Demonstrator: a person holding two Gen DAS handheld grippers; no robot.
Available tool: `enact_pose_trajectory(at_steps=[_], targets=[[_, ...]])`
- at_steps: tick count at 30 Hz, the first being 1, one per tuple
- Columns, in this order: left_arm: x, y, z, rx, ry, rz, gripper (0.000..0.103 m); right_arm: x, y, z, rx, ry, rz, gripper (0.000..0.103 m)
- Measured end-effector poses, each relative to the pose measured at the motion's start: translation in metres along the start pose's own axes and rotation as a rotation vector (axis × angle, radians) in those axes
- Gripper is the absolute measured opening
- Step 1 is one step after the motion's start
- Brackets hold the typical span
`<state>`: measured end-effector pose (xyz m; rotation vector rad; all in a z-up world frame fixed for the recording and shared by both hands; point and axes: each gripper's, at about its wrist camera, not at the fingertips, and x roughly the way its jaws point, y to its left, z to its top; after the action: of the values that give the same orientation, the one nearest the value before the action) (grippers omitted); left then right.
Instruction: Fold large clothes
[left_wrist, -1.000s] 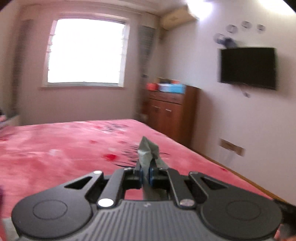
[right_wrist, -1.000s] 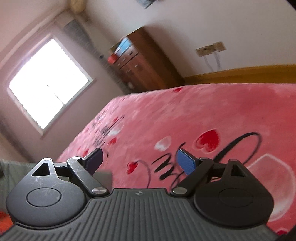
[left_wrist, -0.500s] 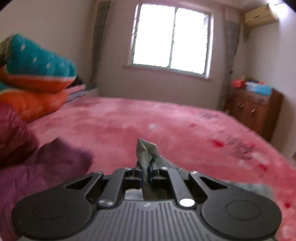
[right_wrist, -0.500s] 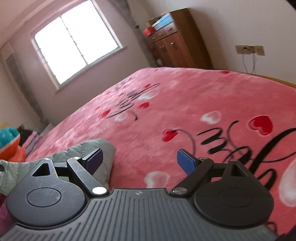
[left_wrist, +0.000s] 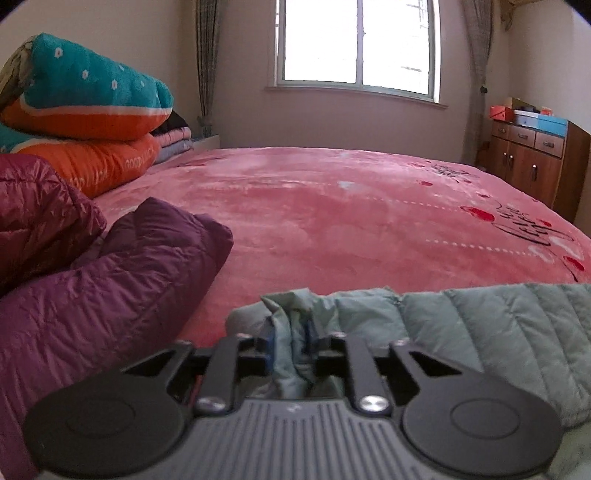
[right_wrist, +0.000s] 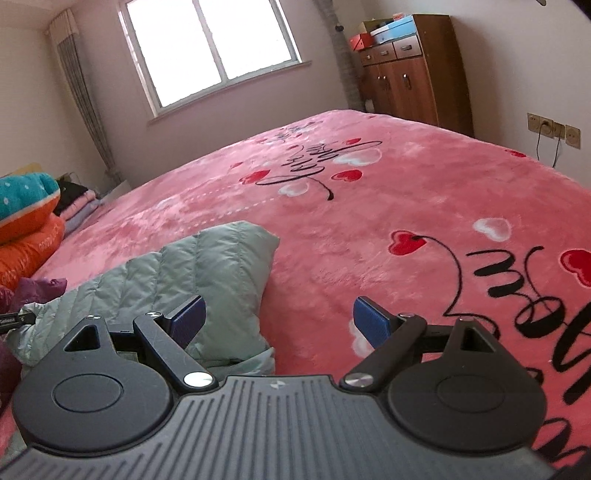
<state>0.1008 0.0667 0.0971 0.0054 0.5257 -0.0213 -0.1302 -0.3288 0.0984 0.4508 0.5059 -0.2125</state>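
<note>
A pale green quilted down jacket (left_wrist: 480, 332) lies on the pink blanket (left_wrist: 351, 206), low and to the right in the left wrist view. My left gripper (left_wrist: 290, 338) rests at its bunched edge. Its jaws are opening, and a fold of the green fabric still sits loosely between the blue pads. In the right wrist view the same jacket (right_wrist: 207, 266) lies folded over on the left. My right gripper (right_wrist: 277, 321) hovers open just right of it with nothing between its fingers. Its left fingertip (right_wrist: 188, 317) overlaps the jacket's edge.
A purple down jacket (left_wrist: 110, 288) and a maroon one (left_wrist: 33, 199) lie left of the green jacket. Behind them are stacked teal and orange quilts (left_wrist: 85, 96). A wooden cabinet (right_wrist: 406, 77) stands by the far right wall. The pink blanket (right_wrist: 369, 229) stretches bare toward the window.
The left gripper swung left and came down with the green fabric onto the bed, and its jaws have parted. The right gripper rolled level and shifted beside the jacket, still open.
</note>
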Motion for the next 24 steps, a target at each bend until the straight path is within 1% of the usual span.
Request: enact_pose_trajectory(at_steps=[1, 2, 4, 6, 8, 10, 13, 16, 19, 21, 22, 24], targets=[[-0.003, 0.002, -0.001, 0.007, -0.003, 0.005, 0.031, 0.000, 0.000, 0.001, 0.001, 0.003, 0.001, 0.103], [-0.004, 0.004, -0.004, 0.012, -0.007, 0.008, 0.033, 0.001, 0.000, 0.001, 0.001, 0.005, 0.002, 0.103], [-0.011, 0.011, -0.005, 0.014, -0.015, 0.023, 0.041, 0.004, 0.002, 0.002, -0.005, 0.010, 0.004, 0.103], [-0.016, 0.017, -0.006, 0.014, -0.026, 0.049, 0.046, 0.013, 0.008, 0.003, -0.018, 0.011, 0.007, 0.103], [-0.024, 0.021, -0.006, 0.018, -0.045, 0.069, 0.047, 0.017, 0.014, 0.003, -0.039, 0.007, 0.015, 0.103], [-0.031, 0.021, -0.006, 0.017, -0.065, 0.042, 0.047, 0.020, 0.021, 0.003, -0.065, -0.005, 0.030, 0.103], [-0.037, 0.006, -0.005, 0.033, -0.093, -0.040, 0.048, 0.026, 0.029, 0.002, -0.094, -0.016, 0.065, 0.103], [-0.037, -0.018, -0.006, 0.077, -0.108, -0.141, 0.048, 0.032, 0.044, -0.001, -0.165, -0.035, 0.106, 0.103], [-0.026, -0.041, -0.008, 0.140, -0.096, -0.196, 0.048, 0.038, 0.057, -0.002, -0.231, -0.046, 0.139, 0.103], [-0.014, -0.051, -0.011, 0.178, -0.070, -0.186, 0.048, 0.043, 0.063, -0.004, -0.255, -0.042, 0.161, 0.103], [-0.005, -0.053, -0.014, 0.195, -0.048, -0.162, 0.048, 0.046, 0.065, -0.005, -0.261, -0.037, 0.167, 0.103], [0.009, -0.052, -0.020, 0.199, -0.007, -0.118, 0.048, 0.052, 0.065, -0.006, -0.259, -0.019, 0.170, 0.103]])
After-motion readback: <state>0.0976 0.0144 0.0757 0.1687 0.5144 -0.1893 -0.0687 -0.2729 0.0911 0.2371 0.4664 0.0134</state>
